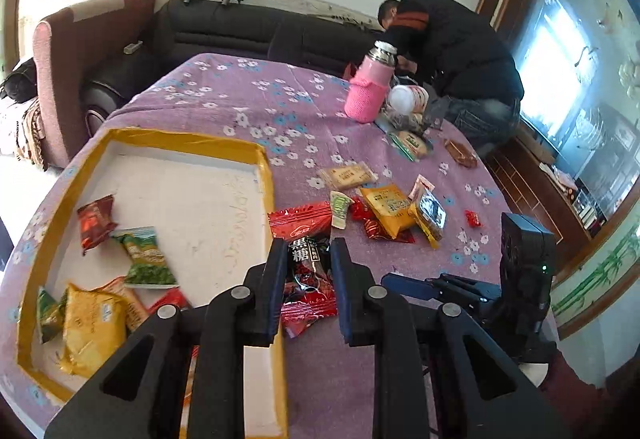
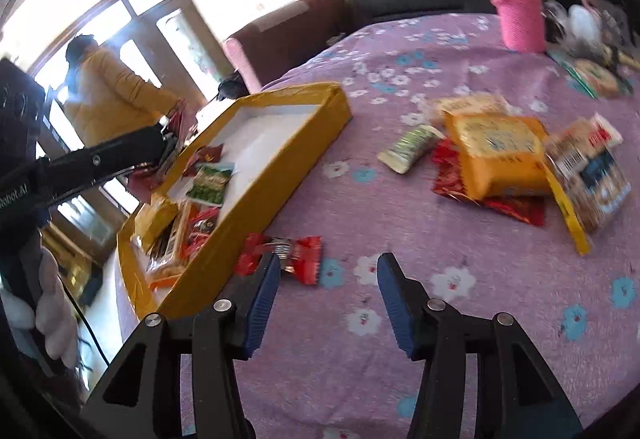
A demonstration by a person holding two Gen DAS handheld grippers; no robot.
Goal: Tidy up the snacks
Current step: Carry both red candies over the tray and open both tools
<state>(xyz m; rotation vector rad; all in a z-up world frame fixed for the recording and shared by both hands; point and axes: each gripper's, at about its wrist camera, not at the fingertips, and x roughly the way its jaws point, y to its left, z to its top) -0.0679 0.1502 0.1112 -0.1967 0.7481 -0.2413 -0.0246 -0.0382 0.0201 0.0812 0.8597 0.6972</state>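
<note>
My left gripper [image 1: 305,253] is shut on a red and black candy packet [image 1: 306,279], held beside the right wall of the yellow-rimmed box [image 1: 264,167]. The box holds several snack packets, among them a green one [image 1: 146,259] and a yellow one [image 1: 92,327]. My right gripper [image 2: 326,271] is open and empty low over the purple cloth, and it also shows in the left wrist view [image 1: 416,285]. In the right wrist view a red packet [image 2: 298,253] lies on the cloth by the box wall [image 2: 256,199]. More loose snacks lie beyond, with a yellow packet [image 2: 500,155] on top.
A pink flask [image 1: 370,87] and a plastic cup [image 1: 406,99] stand at the table's far side. A person in black [image 1: 452,51] bends there. Another in a yellow coat [image 2: 108,91] stands by the door. Sofas line the wall.
</note>
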